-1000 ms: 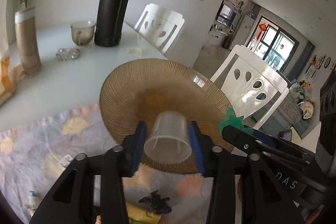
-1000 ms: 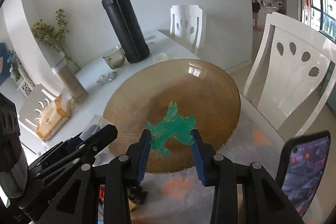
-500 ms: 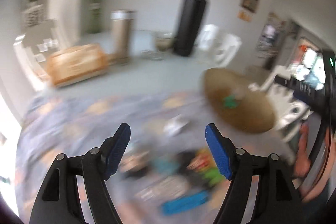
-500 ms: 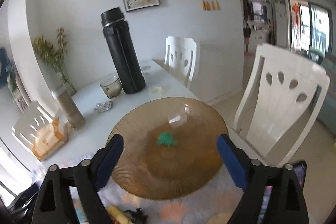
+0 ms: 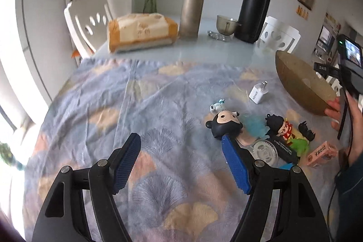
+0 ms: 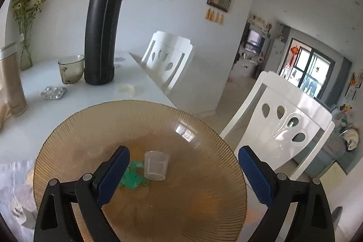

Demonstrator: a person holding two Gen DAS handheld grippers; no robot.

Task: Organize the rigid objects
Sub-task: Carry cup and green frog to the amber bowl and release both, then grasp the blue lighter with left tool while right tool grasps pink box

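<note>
the left gripper (image 5: 181,159) hangs above the patterned cloth (image 5: 109,106) that covers the near part of the tabletop (image 5: 204,51), its blue-padded fingers (image 5: 126,159) spread wide apart with nothing between them. just ahead of its right finger lies a cluster of small things on the cloth: a black round-eared cartoon head (image 5: 224,125), a small pale figurine (image 5: 217,106) beyond it, a white charger plug (image 5: 258,92) farther out, a clear gear-patterned disc (image 5: 265,152), a black-haired cartoon figure (image 5: 285,132) and a pink box (image 5: 320,155) at the right. the amber ribbed plate (image 5: 301,85) sits at the right edge of this view, seen side-on, with the person's hand (image 5: 340,115) beside its rim.

in the right wrist view the right gripper (image 6: 183,176) hovers over that same amber plate (image 6: 204,208), fingers (image 6: 113,175) held wide apart and empty. a small clear plastic cup (image 6: 156,165) stands upright in the plate's middle, and a green toy (image 6: 132,177) lies just beside it, partly hidden by the left finger; i cannot tell whether the two touch.

farther back on the bare tabletop stand a tall black flask (image 6: 102,31), a glass cup (image 6: 70,68) next to it, a tan tumbler (image 5: 191,11) and a pack of tissues (image 5: 140,32).
</note>
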